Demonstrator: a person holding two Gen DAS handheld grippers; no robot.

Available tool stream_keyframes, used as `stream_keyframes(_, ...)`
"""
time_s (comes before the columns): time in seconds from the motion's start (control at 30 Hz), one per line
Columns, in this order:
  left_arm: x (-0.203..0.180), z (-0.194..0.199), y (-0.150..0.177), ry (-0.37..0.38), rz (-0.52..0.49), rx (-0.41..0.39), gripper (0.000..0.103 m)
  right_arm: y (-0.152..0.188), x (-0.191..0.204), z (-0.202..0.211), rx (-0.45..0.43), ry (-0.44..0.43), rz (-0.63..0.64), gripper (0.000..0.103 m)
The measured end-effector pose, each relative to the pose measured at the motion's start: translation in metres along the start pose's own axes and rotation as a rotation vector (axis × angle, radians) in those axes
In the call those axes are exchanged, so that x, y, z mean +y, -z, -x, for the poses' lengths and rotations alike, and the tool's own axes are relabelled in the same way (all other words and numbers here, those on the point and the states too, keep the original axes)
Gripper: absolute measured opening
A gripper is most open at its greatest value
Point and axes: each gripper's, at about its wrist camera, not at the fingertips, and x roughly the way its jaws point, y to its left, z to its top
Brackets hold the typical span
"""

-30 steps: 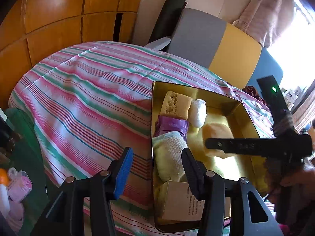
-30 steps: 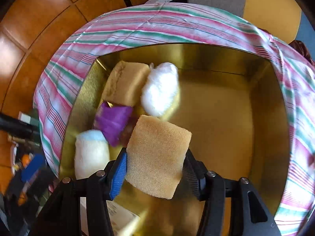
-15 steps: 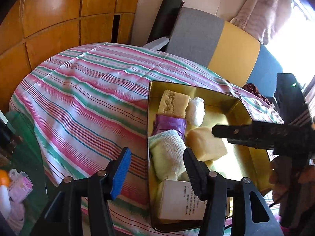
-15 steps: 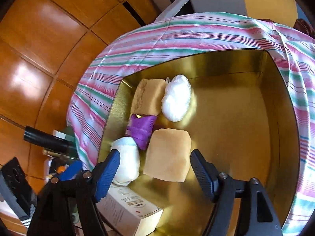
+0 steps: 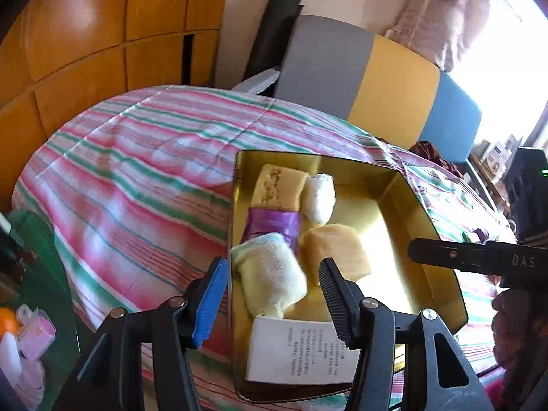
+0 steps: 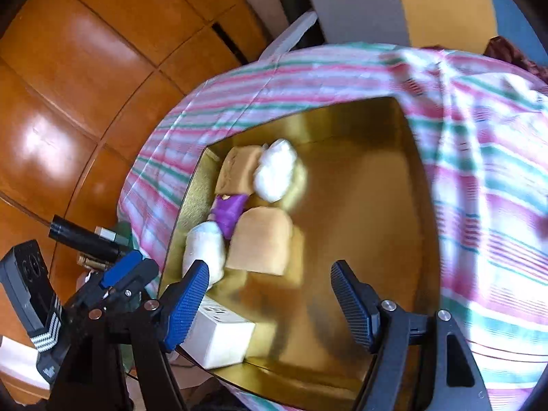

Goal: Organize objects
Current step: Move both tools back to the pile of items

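A gold tray sits on the striped cloth. Packed along its left side are a tan sponge, a white fluffy ball, a purple bundle, a pale rolled towel and a white box. A second tan sponge lies free beside the purple bundle. My right gripper hangs open and empty above the tray's near part. My left gripper is open over the tray's left rim, above the towel and not touching it.
The striped cloth covers a round table by a wooden panelled wall. A grey, yellow and blue cushioned seat stands behind. Pink rolls and small clutter sit low at the left. A hand holds the right gripper.
My right gripper opened and let go of the tan sponge, which now lies in the tray. It then drew back and up. The left gripper only shifted slightly.
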Motion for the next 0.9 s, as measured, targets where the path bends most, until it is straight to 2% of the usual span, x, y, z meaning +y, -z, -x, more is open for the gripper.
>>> stream_keyframes(0.17, -0.030, 0.002, -0.010, 0.034, -0.085, -0.011, 0.058, 0.012, -0.042, 0.046, -0.078, 0.066, -0.061, 0.075)
stream_keyframes(0.33, -0.081, -0.001, -0.021, 0.103, -0.203, -0.010, 0.064, 0.032, -0.111, 0.099, -0.137, 0.174, -0.197, 0.075)
stream_keyframes(0.6, -0.195, -0.019, -0.032, 0.243, -0.411, 0.033, 0.067, 0.079, -0.226, 0.203, -0.297, 0.369, -0.488, 0.075)
stream_keyframes(0.77, -0.269, -0.038, -0.031, 0.301, -0.543, 0.054, 0.067, 0.117, -0.285, 0.265, -0.442, 0.428, -0.687, 0.075)
stream_keyframes(0.9, -0.317, -0.062, -0.024, 0.317, -0.626, 0.096, 0.067, 0.143, -0.314, 0.291, -0.509, 0.443, -0.797, 0.075)
